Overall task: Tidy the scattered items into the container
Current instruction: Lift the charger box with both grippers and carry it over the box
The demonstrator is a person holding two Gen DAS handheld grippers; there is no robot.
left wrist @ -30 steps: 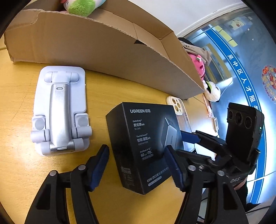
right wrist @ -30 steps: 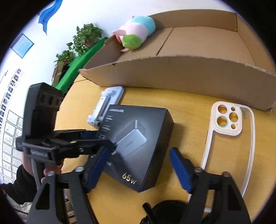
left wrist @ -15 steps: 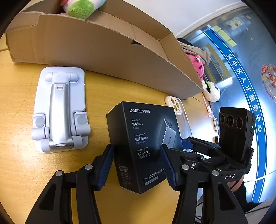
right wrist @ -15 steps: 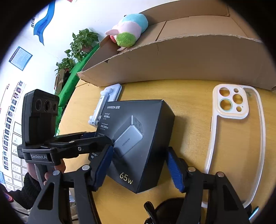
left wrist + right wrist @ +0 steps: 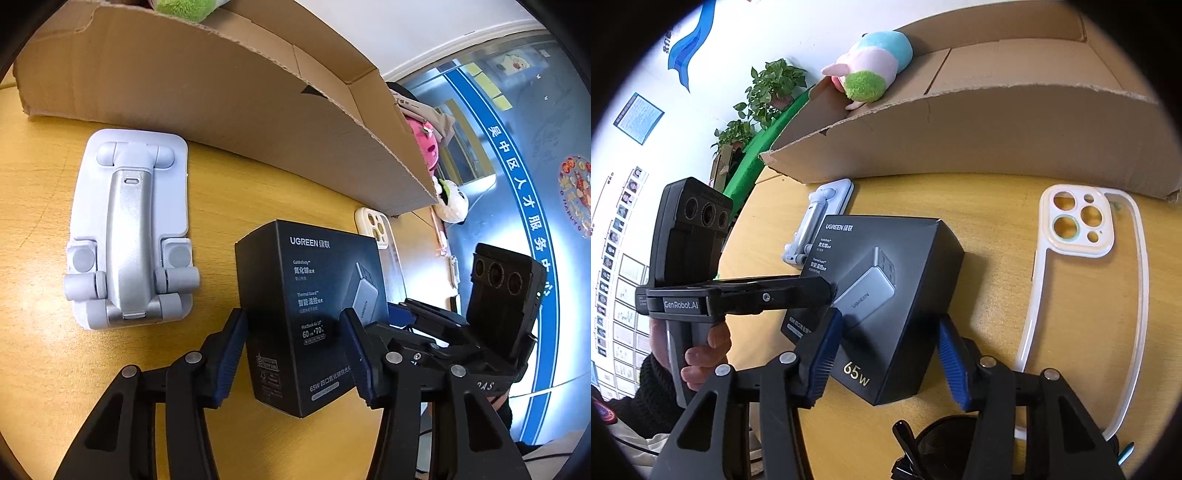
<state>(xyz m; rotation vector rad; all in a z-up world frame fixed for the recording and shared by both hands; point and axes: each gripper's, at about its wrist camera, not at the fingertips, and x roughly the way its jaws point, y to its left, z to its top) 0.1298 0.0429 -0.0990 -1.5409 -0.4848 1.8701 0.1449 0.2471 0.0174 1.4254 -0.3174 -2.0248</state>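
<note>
Both grippers have been drawn in since a second ago and are closing: the left gripper (image 5: 293, 354) is pinched on the charger box (image 5: 314, 314), while the right gripper's (image 5: 890, 363) pads bracket its corner, contact unclear. It is tilted on the table (image 5: 33, 369) before the carton (image 5: 221, 92).

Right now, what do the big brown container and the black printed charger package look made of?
The big brown container: corrugated cardboard by its matte brown walls and ragged, torn top edge. The black charger package: probably coated paperboard, given crisp folded corners, printed lettering and a faint satin sheen.
</note>
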